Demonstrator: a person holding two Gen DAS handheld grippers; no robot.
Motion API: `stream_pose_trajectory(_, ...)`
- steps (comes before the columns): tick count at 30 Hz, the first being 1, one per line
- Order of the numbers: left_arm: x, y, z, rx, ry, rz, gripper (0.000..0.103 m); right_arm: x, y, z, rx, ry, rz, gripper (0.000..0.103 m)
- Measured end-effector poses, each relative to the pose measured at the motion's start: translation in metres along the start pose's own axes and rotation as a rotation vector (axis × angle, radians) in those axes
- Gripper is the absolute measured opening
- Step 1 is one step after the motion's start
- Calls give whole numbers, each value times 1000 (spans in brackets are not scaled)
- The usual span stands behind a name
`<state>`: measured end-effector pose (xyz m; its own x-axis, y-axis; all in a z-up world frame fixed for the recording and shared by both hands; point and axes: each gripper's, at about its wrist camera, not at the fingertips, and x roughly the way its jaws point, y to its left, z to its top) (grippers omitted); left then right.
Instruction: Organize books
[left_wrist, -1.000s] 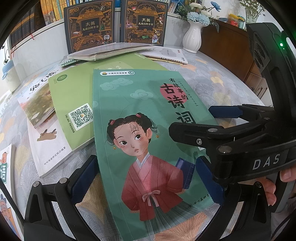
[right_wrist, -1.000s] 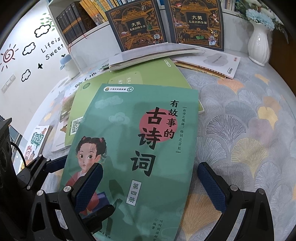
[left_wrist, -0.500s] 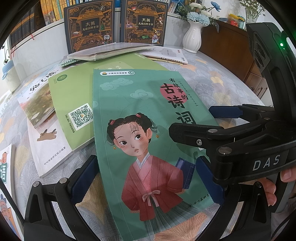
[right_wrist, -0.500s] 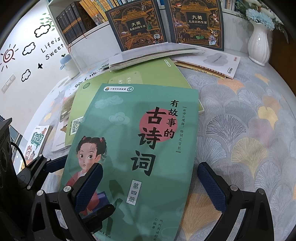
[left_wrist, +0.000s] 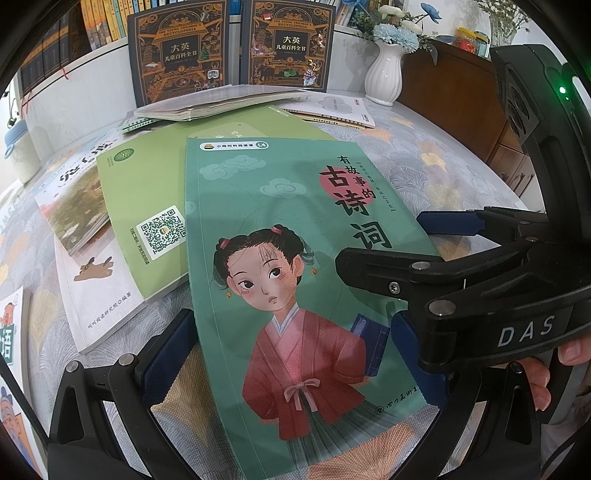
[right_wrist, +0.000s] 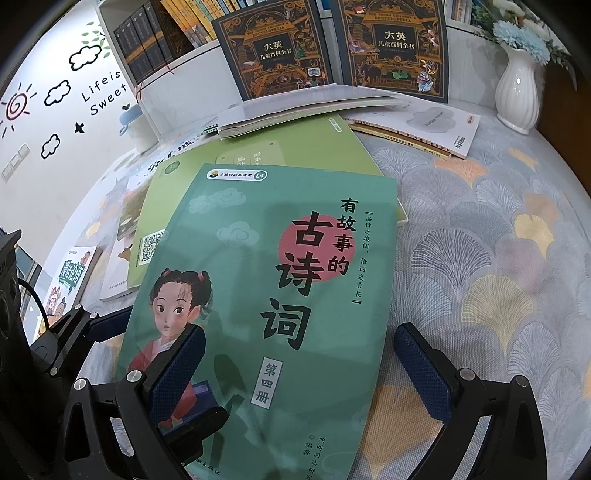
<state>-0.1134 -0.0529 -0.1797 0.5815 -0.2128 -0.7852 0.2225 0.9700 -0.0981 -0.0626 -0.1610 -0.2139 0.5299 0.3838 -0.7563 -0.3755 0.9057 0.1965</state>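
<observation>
Teal-covered poetry book (left_wrist: 295, 266) lies flat on the patterned tablecloth (right_wrist: 491, 258), overlapping a light green book (left_wrist: 144, 206). Both grippers stand spread over its near end. The left wrist view shows the right gripper (left_wrist: 421, 273) and a person's fingers (left_wrist: 535, 384); the right wrist view alone shows the volume label, wall lettering (right_wrist: 103, 92) and the left gripper (right_wrist: 110, 328).

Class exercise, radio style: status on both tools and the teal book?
Both tools, left and right, open, straddling teal book. Book flat, overlapping green book. Nothing blocking.
</observation>
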Motion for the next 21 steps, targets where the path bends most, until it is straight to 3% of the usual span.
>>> stream_pose_trajectory(21, 0, 0, 0, 0, 0, 0, 103, 0, 0, 0, -3, 1, -2, 102)
